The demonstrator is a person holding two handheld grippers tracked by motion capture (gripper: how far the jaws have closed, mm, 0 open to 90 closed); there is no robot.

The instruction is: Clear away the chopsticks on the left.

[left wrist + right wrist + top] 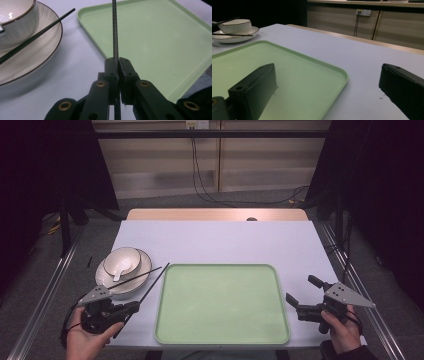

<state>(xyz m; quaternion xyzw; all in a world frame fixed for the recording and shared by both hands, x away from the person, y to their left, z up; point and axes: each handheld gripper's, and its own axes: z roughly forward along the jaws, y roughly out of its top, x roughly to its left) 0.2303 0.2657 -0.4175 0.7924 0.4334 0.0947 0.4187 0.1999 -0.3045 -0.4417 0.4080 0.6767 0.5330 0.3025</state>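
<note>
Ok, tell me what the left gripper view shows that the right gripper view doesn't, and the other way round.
Left gripper view alone: the left tongs shut on a black chopstick, seen close. Right gripper view alone: the right tongs open with nothing between them, plus the back wall with a socket and cables. Both: the green tray, the white bowl on its plate, and the second chopstick lying across the plate.
</note>
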